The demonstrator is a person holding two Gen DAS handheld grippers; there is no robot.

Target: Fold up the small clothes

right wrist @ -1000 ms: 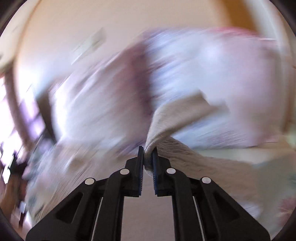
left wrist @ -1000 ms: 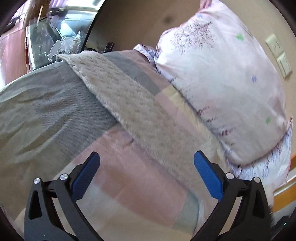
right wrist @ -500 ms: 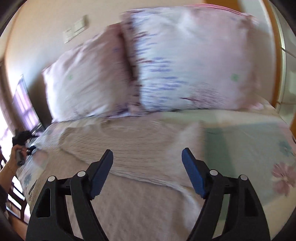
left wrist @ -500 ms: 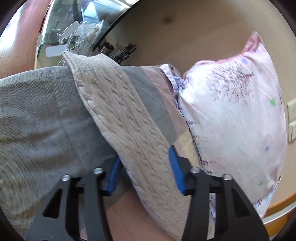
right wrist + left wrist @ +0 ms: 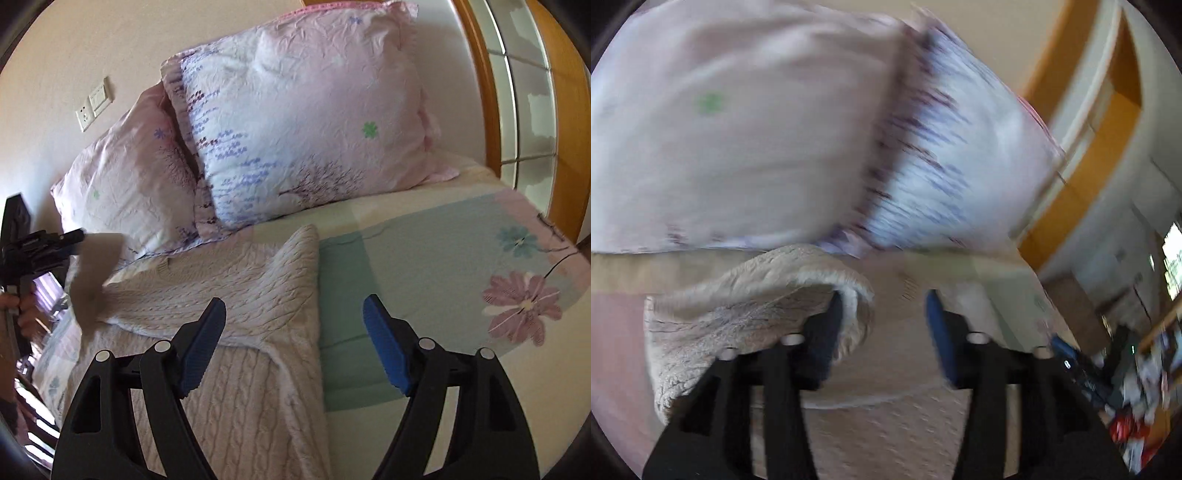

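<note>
On the bed (image 5: 424, 266), right tongs (image 5: 293, 343) gape above the cable-knit sweater (image 5: 236, 295)

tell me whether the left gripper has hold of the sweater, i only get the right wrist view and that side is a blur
observer: no, the left gripper is open, with its jaws well apart.
operator: so why is cloth up in the air there
observer: a fold of the sweater hangs over one finger, draped, not pinched.
operator: anything between the jaws
observer: nothing is caught between them.
</note>
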